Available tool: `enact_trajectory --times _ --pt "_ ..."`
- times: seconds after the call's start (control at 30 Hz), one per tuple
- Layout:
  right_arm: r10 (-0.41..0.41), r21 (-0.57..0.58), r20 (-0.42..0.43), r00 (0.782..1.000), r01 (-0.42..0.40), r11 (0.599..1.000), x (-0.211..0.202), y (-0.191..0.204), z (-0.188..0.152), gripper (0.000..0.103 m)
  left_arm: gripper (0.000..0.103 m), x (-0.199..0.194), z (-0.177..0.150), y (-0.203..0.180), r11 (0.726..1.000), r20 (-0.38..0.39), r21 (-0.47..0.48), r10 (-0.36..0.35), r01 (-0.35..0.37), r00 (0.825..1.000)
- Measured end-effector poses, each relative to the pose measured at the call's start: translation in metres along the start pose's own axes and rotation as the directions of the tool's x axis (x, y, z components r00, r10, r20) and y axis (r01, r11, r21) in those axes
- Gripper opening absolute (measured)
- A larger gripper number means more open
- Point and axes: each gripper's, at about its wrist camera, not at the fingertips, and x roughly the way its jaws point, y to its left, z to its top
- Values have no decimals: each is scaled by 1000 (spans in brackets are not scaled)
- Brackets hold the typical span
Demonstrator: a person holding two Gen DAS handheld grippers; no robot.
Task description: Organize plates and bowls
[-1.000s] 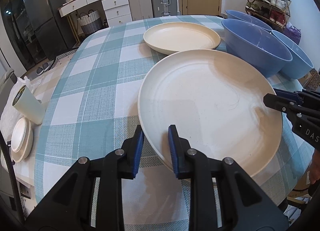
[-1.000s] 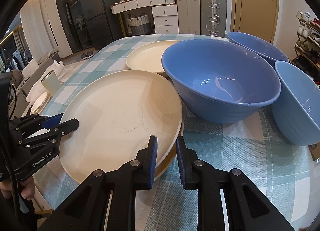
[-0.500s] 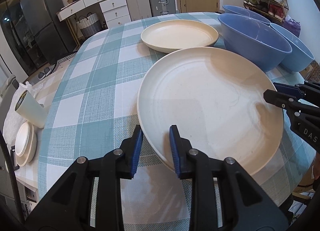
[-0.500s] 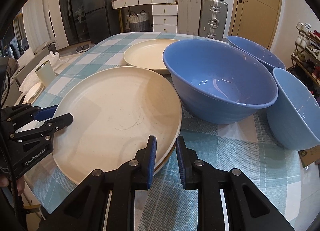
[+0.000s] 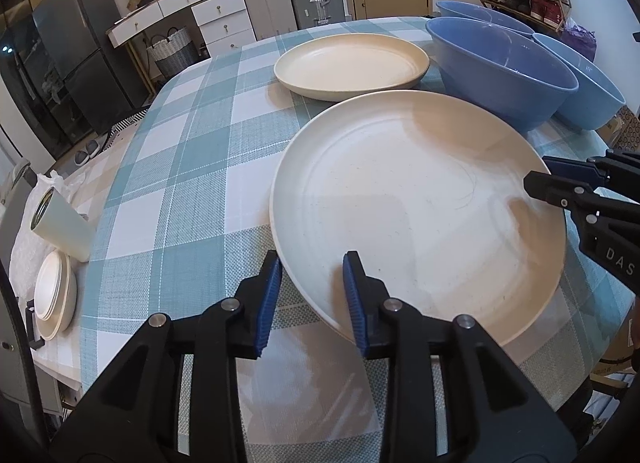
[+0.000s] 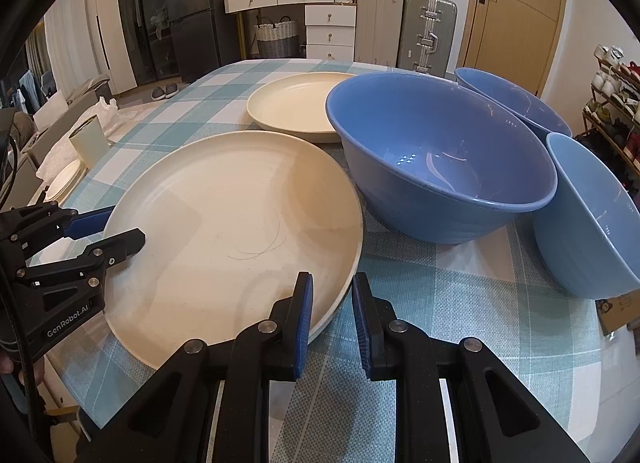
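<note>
**Both grippers straddling the big plate's rim, not closed on it**

The large cream plate (image 5: 420,203) sits near the front edge of the checked surface (image 5: 180,191), close in front of me. My left gripper (image 5: 310,295) has one finger over the plate's inside and one outside the near-left rim; the fingers are spread, with a visible gap to the rim on both sides, so nothing is gripped. My right gripper (image 6: 331,315) straddles the opposite rim the same way, fingers released and apart.

A second cream plate (image 5: 352,65) lies farther back, just beside the big blue bowl (image 6: 436,159). Two more blue bowls (image 6: 588,219) crowd the right side, touching or nearly so.

Risks as I judge them: the rim is thin and smooth, so uneven closing of the two sides could tilt the plate or let it slip. Lifting it forward risks clipping the big bowl, which stands just beside the plate's far edge. The plate may also overhang the surface edge; a nudge outward could drop it.
</note>
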Motion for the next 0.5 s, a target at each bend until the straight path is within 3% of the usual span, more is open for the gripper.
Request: enact_trajectory --times 0.1,0.37,0.5 --pt "0 -1 -2 1000 0 1000 0 0 -1 20 29 1 0 -1 1000 -8 2 -2 2 1000" --pt "15 3 4 1000 -15 1000 -1 -2 -1 23 54 1 0 0 997 -5 -19 -70 70 998" --pt "26 -2 12 1000 -26 1000 -5 -1 -2 32 68 -4 1 1 996 17 -30 -89 90 996"
